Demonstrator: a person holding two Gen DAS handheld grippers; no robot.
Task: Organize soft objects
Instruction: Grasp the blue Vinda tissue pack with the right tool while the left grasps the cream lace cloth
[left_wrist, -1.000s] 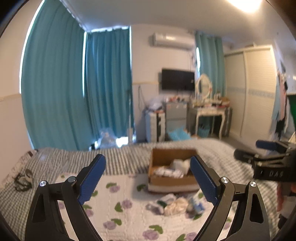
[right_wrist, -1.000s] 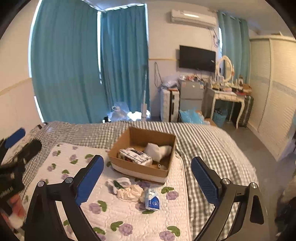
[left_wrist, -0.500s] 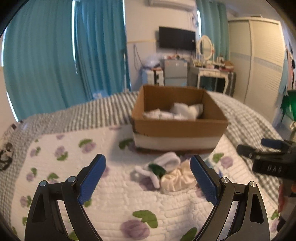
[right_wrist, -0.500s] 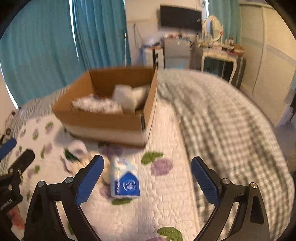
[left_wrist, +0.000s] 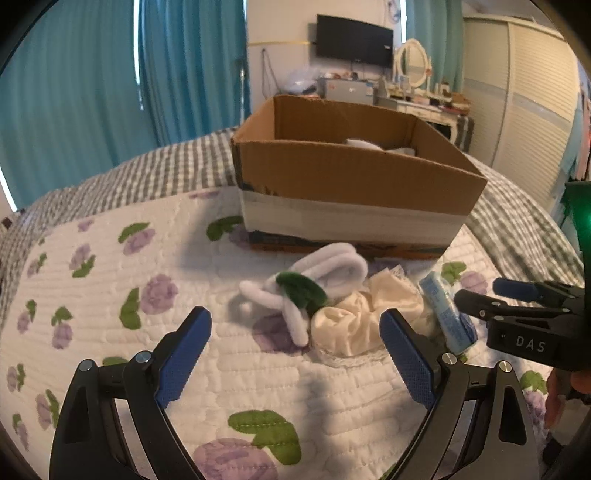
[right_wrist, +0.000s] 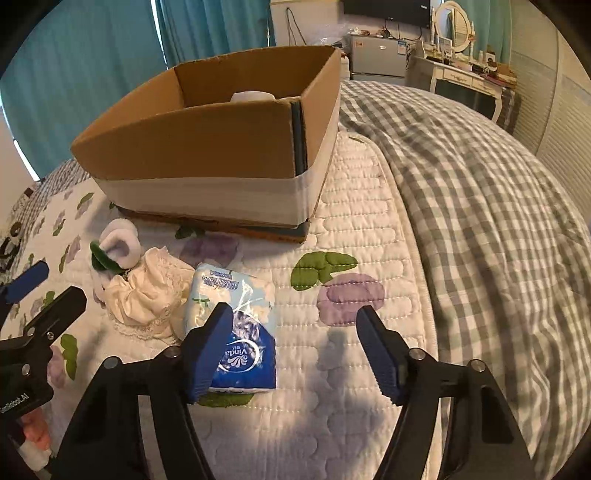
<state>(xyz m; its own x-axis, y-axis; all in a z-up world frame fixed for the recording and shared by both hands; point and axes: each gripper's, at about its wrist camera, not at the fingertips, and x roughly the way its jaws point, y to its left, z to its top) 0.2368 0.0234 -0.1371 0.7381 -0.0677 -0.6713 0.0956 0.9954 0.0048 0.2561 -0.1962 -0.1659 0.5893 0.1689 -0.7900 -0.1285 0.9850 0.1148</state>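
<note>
A cardboard box (left_wrist: 354, 173) (right_wrist: 207, 147) stands on the floral quilt (left_wrist: 110, 280) with white soft items inside. In front of it lie a white-and-green plush piece (left_wrist: 314, 280) (right_wrist: 116, 249), a cream lace cloth (left_wrist: 354, 321) (right_wrist: 144, 299) and a blue tissue pack (left_wrist: 448, 314) (right_wrist: 236, 325). My left gripper (left_wrist: 295, 354) is open and empty, low over the quilt just before the plush and cloth. My right gripper (right_wrist: 295, 343) is open and empty, its left finger over the tissue pack's near edge; it also shows in the left wrist view (left_wrist: 476, 295).
A grey checked blanket (right_wrist: 480, 192) covers the bed's right side. Teal curtains (left_wrist: 92, 85), a wall TV (left_wrist: 354, 40), a dressing table (left_wrist: 424, 99) and a wardrobe (left_wrist: 535, 92) stand beyond the bed.
Both grippers have dropped and moved forward toward the pile in front of the box; the objects now look much closer. Both stay open.
</note>
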